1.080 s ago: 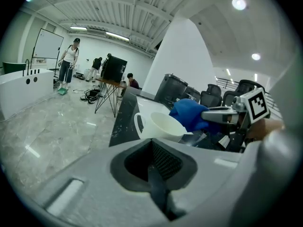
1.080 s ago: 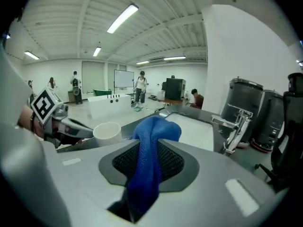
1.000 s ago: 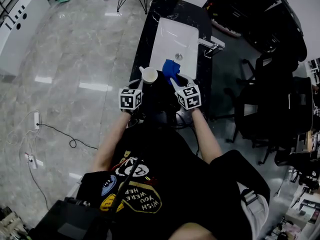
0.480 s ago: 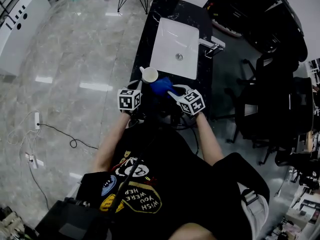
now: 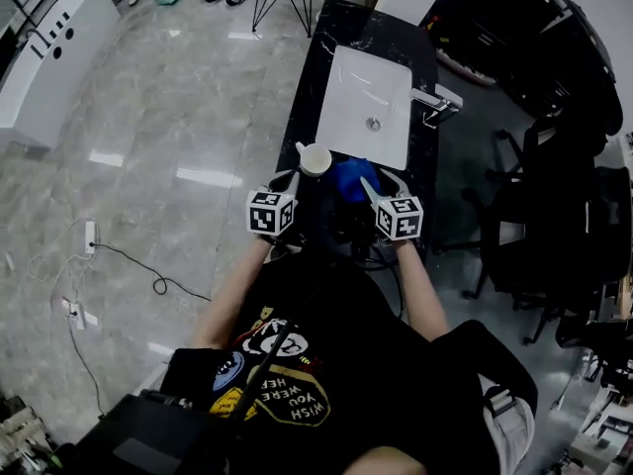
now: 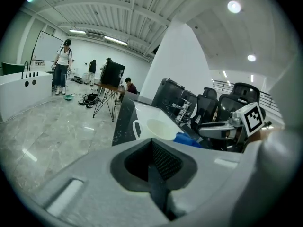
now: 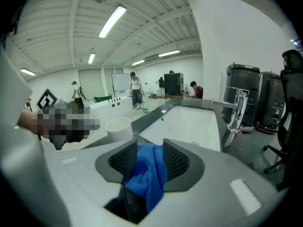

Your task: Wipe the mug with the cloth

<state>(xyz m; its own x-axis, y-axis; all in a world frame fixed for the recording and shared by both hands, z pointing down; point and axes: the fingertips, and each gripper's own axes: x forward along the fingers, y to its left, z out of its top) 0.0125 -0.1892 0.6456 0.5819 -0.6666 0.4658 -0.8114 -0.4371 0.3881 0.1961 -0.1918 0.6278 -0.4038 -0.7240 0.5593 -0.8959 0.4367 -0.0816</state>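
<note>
Since a second ago the right gripper (image 7: 149,150) has drawn the crumpled blue microfibre cloth (image 5: 353,179) back off the near edge of the white rectangular sink (image 5: 346,87), so it now lies on the black stone counter (image 5: 321,28) just right of the small cream ceramic mug (image 5: 316,158). Its jaws have just been opening: the cloth sits between the ribbed pads, which look parted round it, not pinching. That reads as a let-go or a fresh bite before any wiping. The left gripper (image 6: 152,148) has its jaws closed together with nothing seen between them, and the mug stands upright just past its tips. A chrome tap (image 5: 440,102) flanks the basin; glossy grey tiles (image 5: 168,97) spread to the left, and black office chairs (image 5: 554,226) crowd the right
</note>
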